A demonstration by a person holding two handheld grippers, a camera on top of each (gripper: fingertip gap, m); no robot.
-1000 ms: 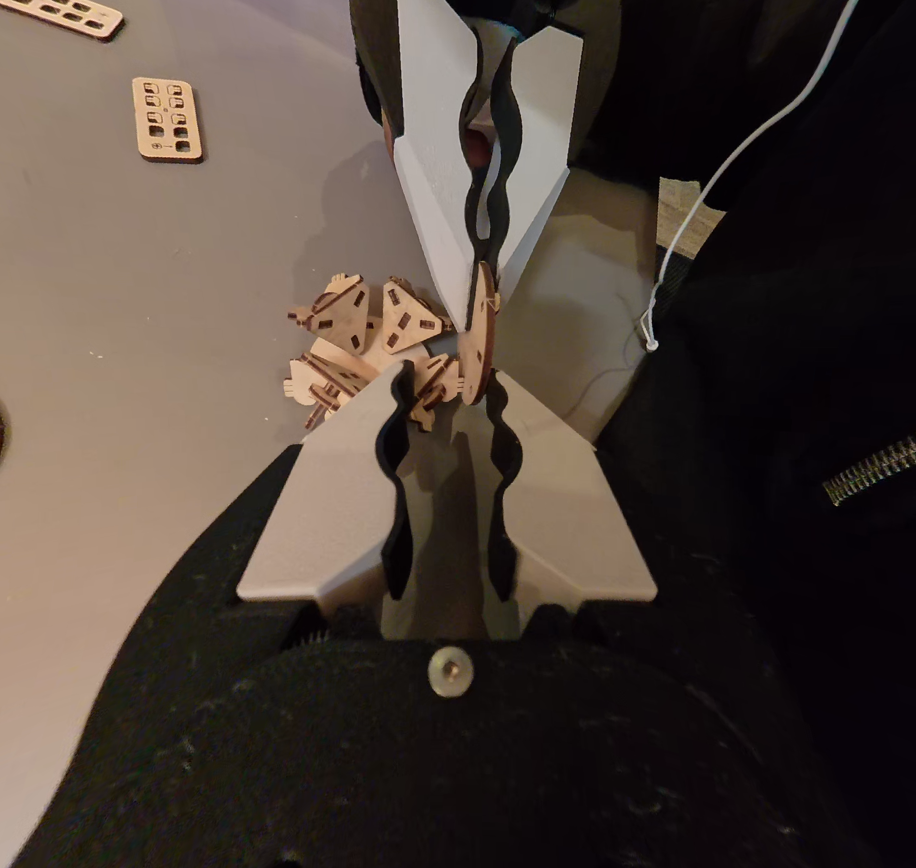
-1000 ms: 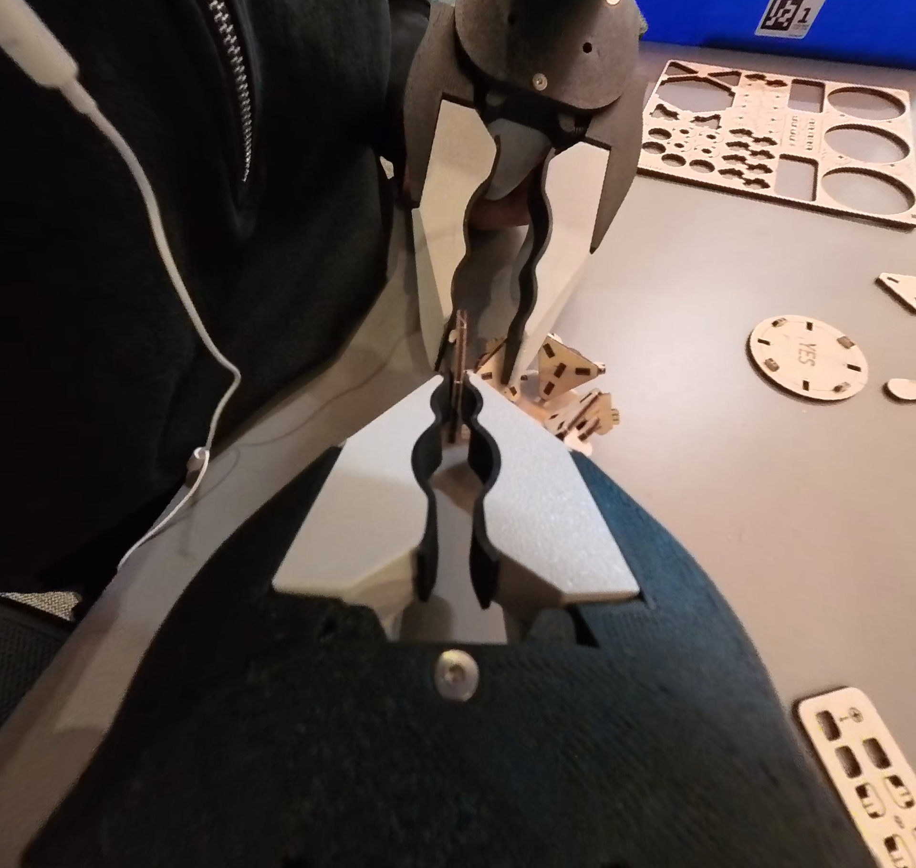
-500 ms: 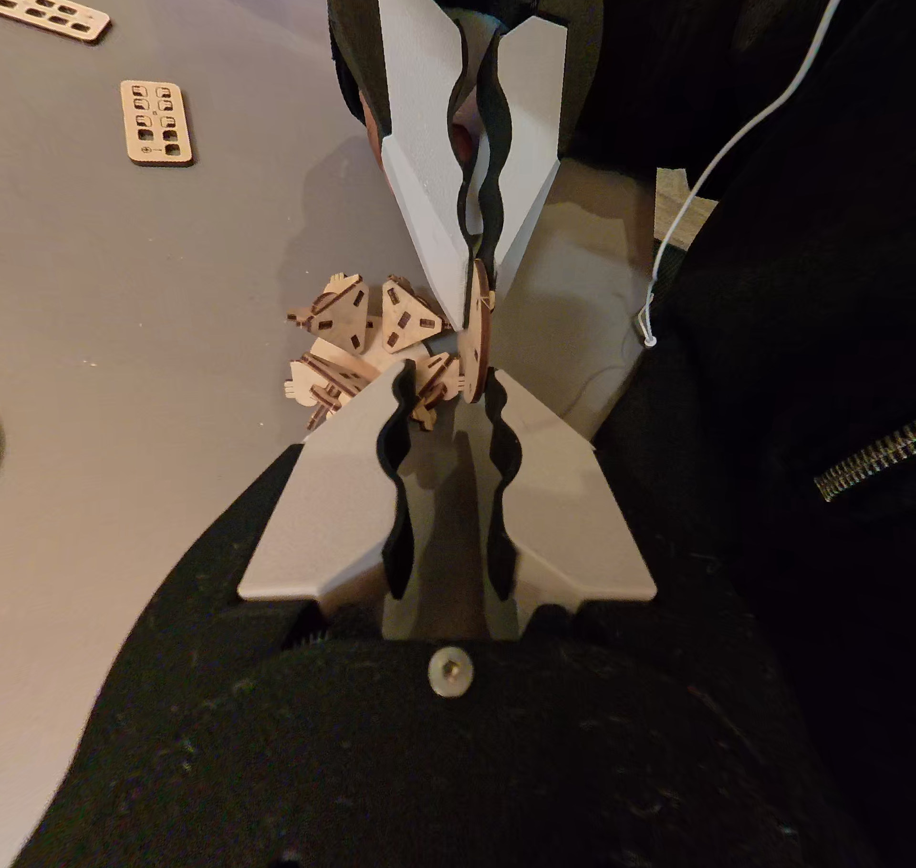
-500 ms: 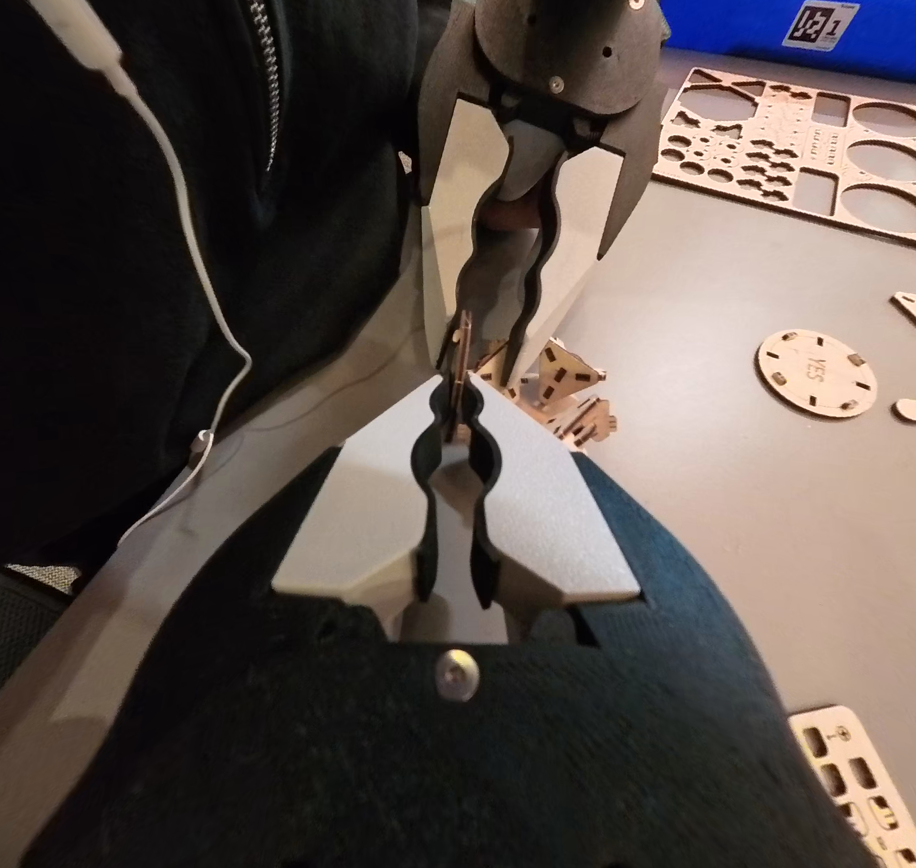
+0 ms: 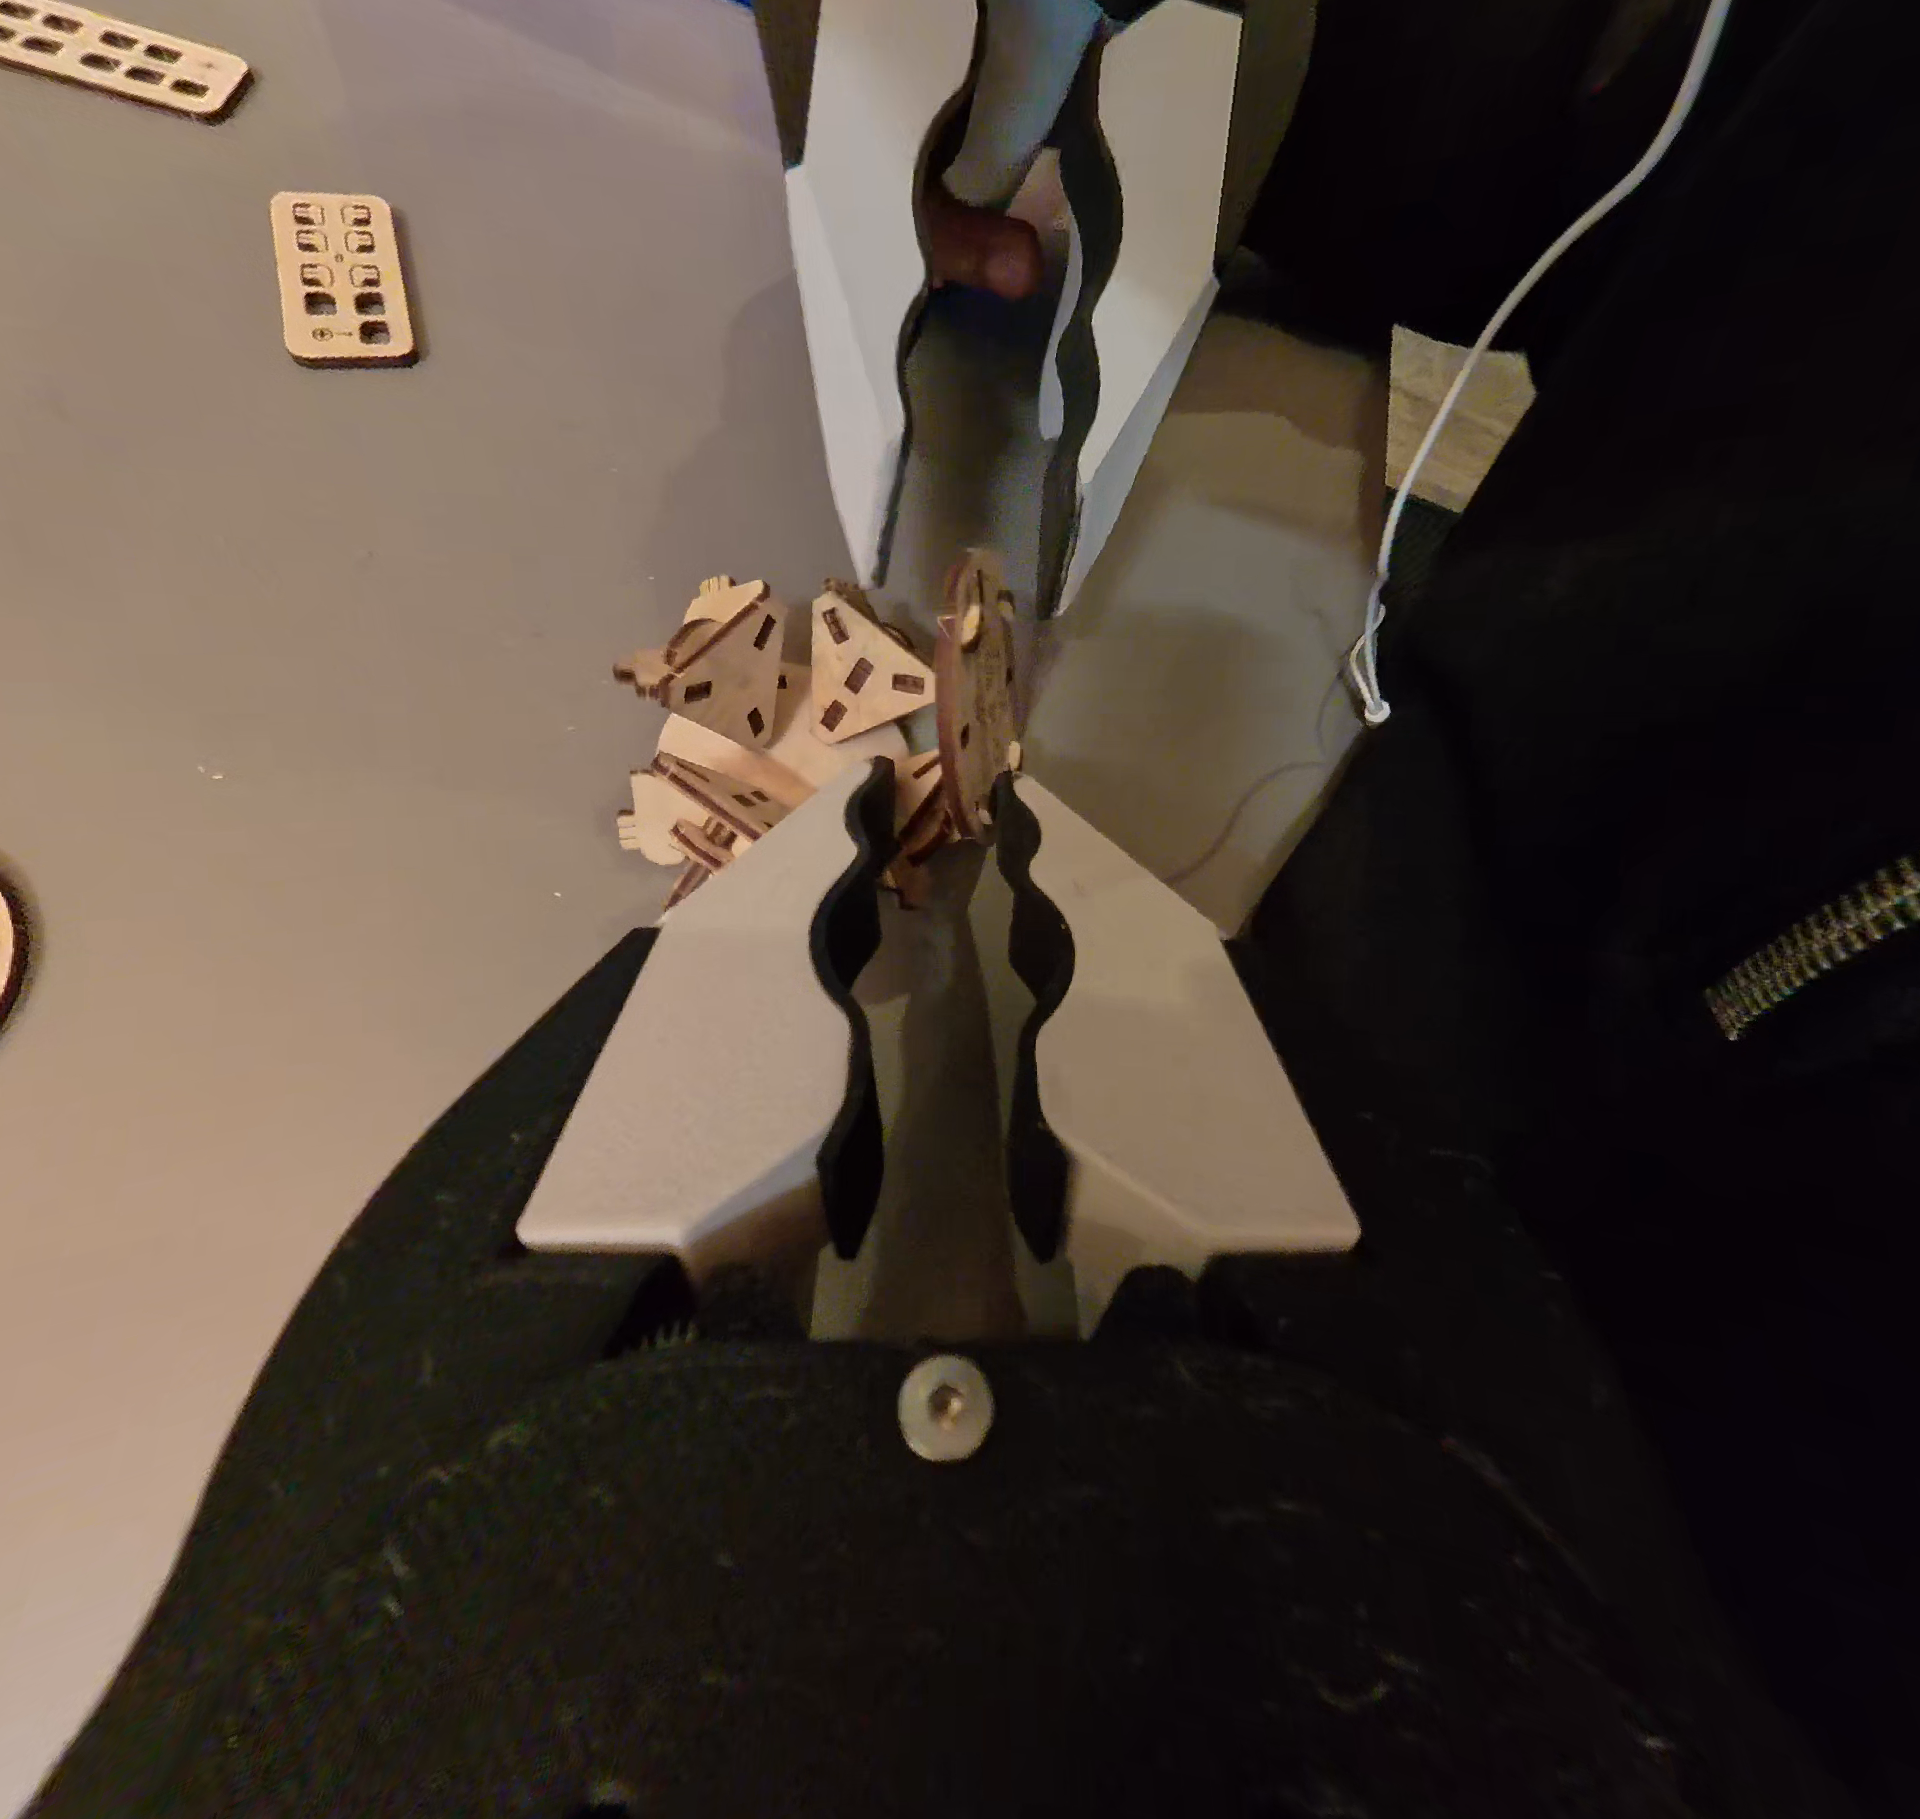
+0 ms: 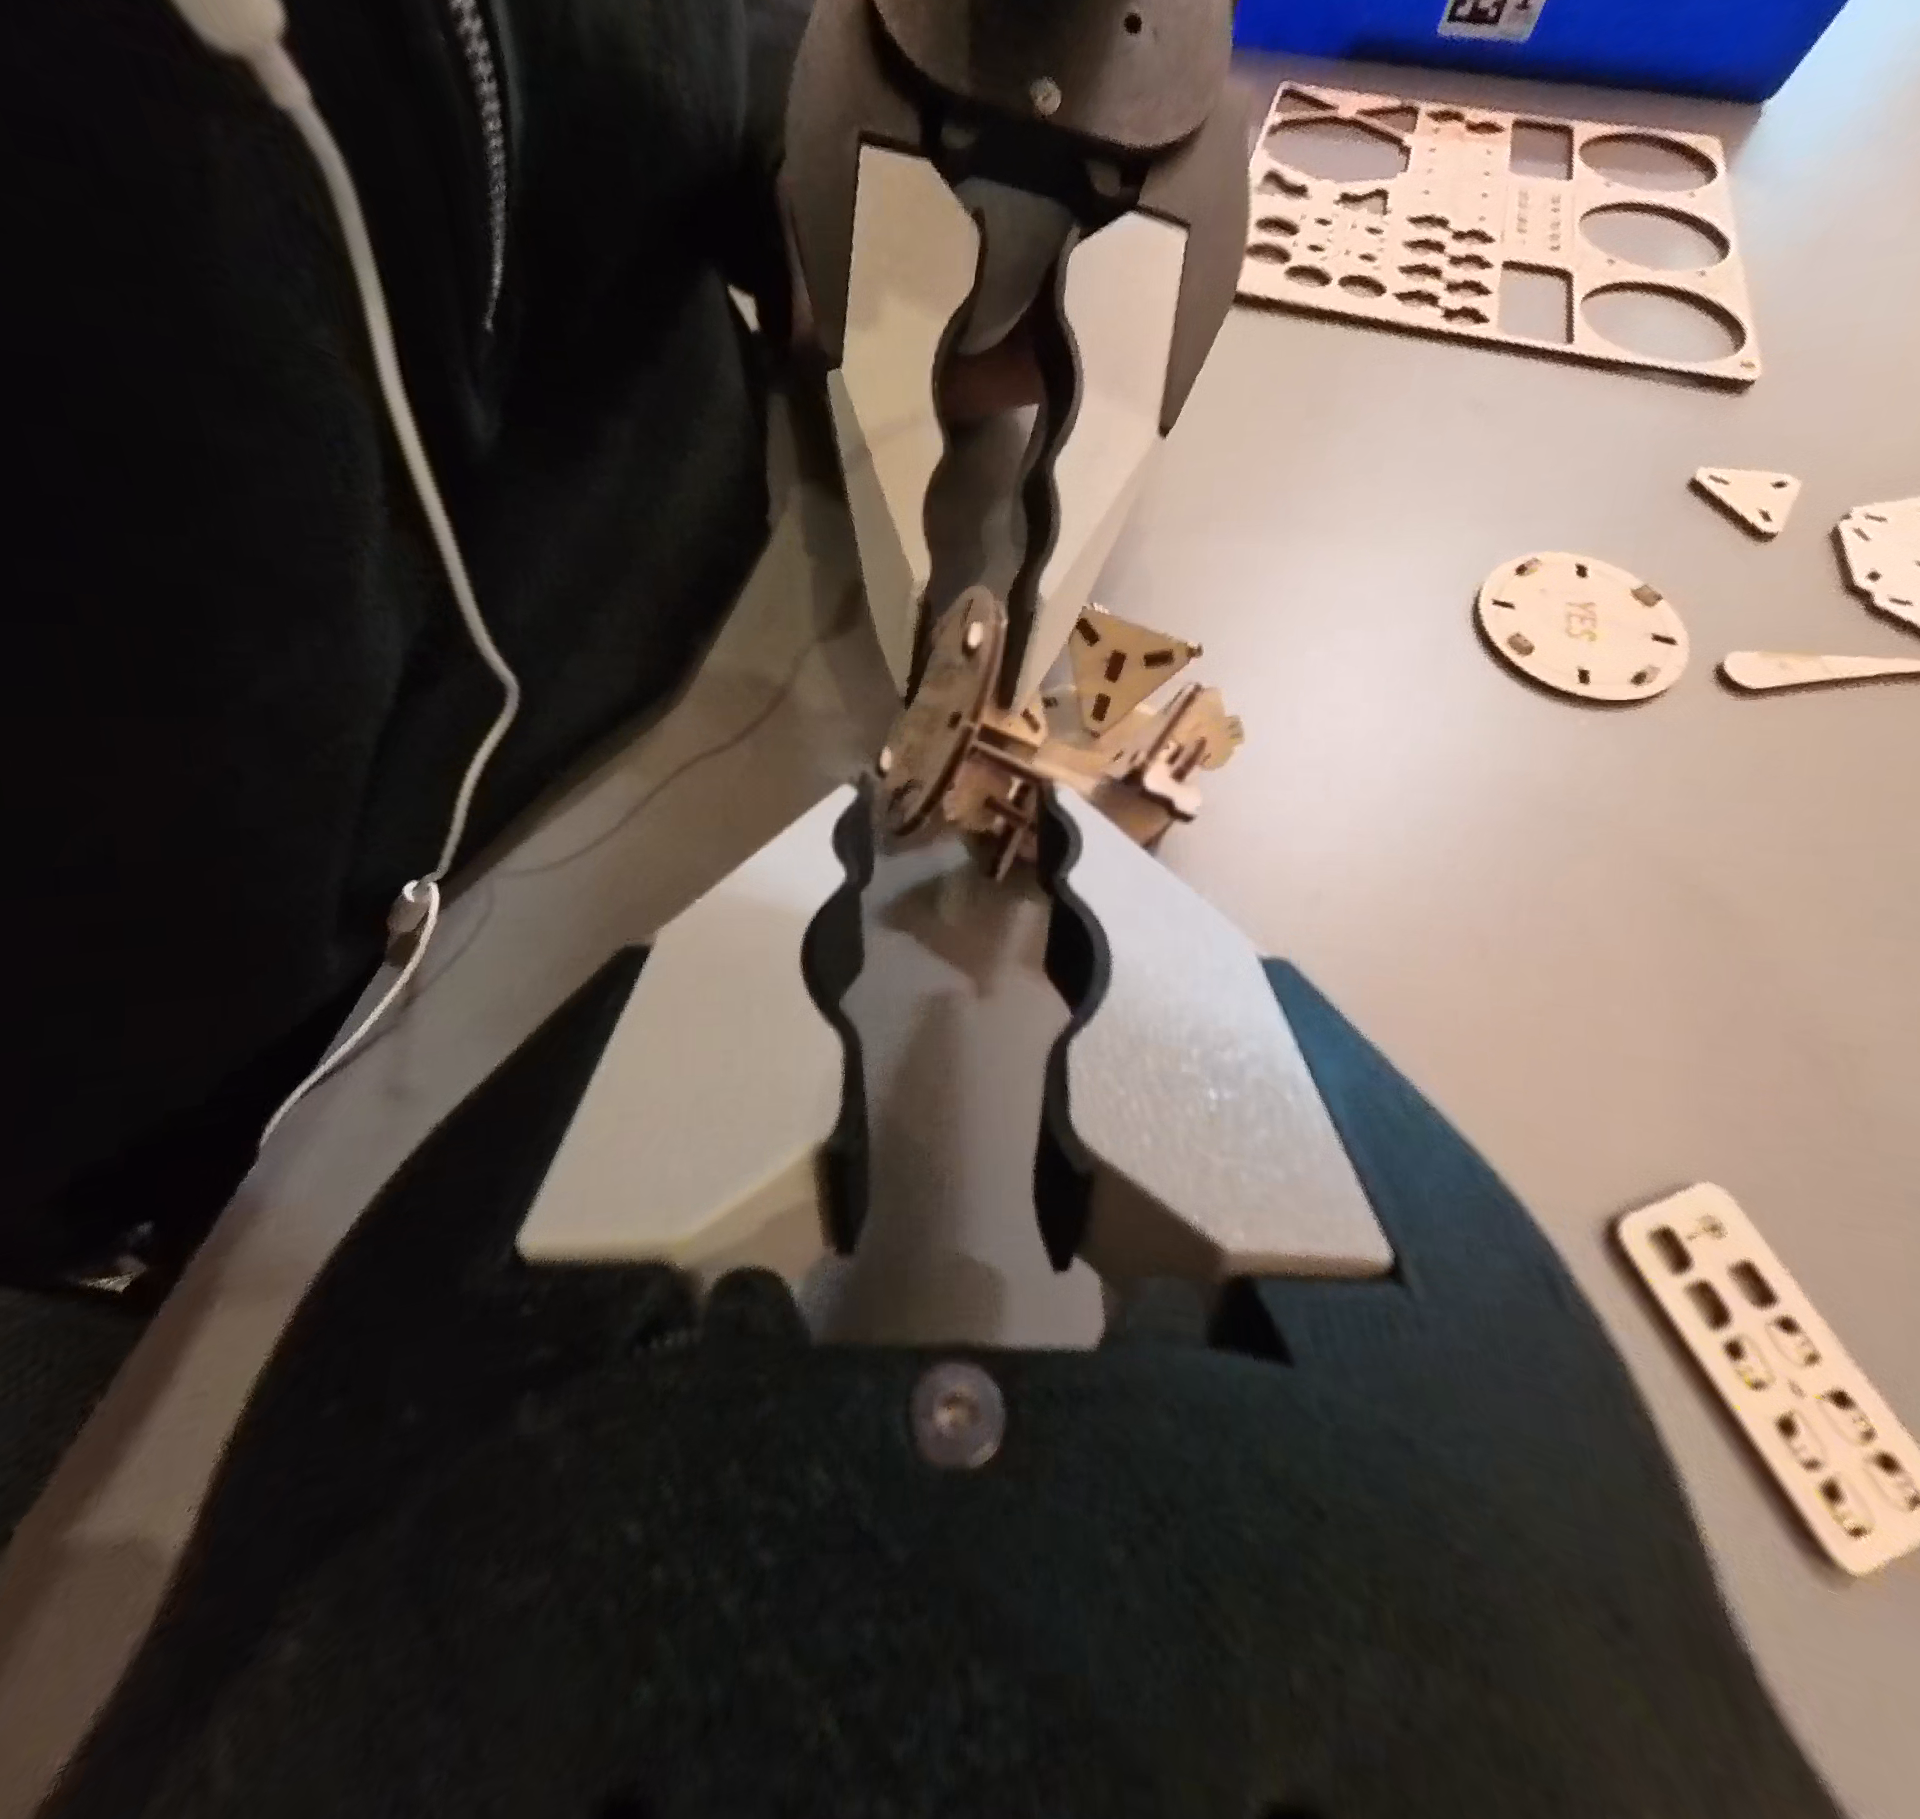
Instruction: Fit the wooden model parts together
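Wooden assembly, with its round disc on edge, is pinched between the jaws of the left gripper over the table. The jaws of the right gripper are spread around the disc without pressing.

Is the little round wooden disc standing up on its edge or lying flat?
Standing on edge. The round wooden disc shows its thin rim, upright between both grippers' fingertips, joined to the wooden model.

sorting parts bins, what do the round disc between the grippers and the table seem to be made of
Round disc: seemingly thin unfinished plywood, laser-cut, judging by pale faces and dark burnt-looking edges and slots. Table: smooth matte grey, perhaps laminate or painted board; it shows only a soft sheen.
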